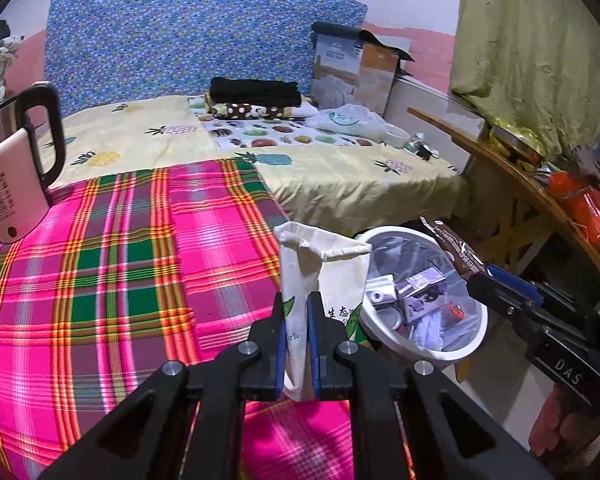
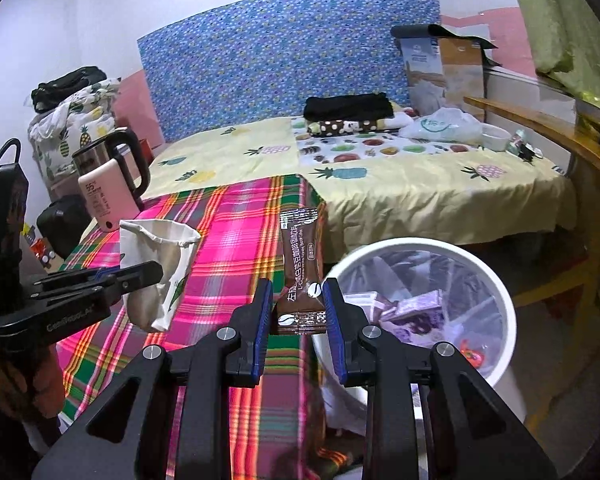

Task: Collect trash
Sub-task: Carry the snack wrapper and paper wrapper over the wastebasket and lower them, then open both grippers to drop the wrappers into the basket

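A bed [image 2: 400, 196] with a yellow pineapple sheet fills the middle; a blue patterned headboard [image 2: 284, 56] stands at 12 o'clock against a white wall [image 2: 100, 8]. A green curtain [image 1: 520, 48] hangs at 2 o'clock.

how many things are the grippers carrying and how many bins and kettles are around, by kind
cloth bag, held by the left gripper: 1
brown snack wrapper, held by the right gripper: 1
white trash bin, already holding some trash: 1
pink kettle, standing on the plaid blanket: 1
total: 4
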The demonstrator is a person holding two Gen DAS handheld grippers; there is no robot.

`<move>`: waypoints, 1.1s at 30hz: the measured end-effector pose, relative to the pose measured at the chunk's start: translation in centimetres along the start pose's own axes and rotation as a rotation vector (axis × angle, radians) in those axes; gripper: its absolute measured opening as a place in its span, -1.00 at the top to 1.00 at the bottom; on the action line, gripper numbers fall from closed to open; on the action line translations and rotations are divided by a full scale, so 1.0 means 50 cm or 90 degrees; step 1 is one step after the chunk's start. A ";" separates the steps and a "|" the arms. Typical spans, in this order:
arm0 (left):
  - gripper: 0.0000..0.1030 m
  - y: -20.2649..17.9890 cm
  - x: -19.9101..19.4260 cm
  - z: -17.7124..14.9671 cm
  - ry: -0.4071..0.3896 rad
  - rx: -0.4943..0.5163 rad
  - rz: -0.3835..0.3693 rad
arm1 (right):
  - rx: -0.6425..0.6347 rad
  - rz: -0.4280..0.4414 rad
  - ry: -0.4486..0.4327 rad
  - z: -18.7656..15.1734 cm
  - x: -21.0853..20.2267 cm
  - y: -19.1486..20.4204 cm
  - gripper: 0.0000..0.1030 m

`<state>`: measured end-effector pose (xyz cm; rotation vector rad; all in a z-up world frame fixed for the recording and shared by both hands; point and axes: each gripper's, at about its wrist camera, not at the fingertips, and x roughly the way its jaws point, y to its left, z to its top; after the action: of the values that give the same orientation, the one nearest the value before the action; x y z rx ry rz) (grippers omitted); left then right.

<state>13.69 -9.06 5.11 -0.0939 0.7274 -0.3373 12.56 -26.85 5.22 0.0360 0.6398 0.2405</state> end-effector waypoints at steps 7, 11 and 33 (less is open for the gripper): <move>0.81 -0.049 0.029 0.005 0.017 0.019 -0.020 | 0.023 -0.014 0.005 -0.017 -0.005 -0.042 0.49; 0.81 -0.082 0.054 0.007 0.029 0.034 -0.034 | 0.044 -0.029 0.013 -0.028 -0.002 -0.074 0.49; 0.81 -0.232 0.223 0.015 0.109 0.103 -0.107 | 0.155 -0.087 0.074 -0.081 0.029 -0.215 0.49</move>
<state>18.83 -23.72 0.89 0.0278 0.8614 -0.5692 13.56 -37.11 -0.03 0.2127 0.7818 0.0315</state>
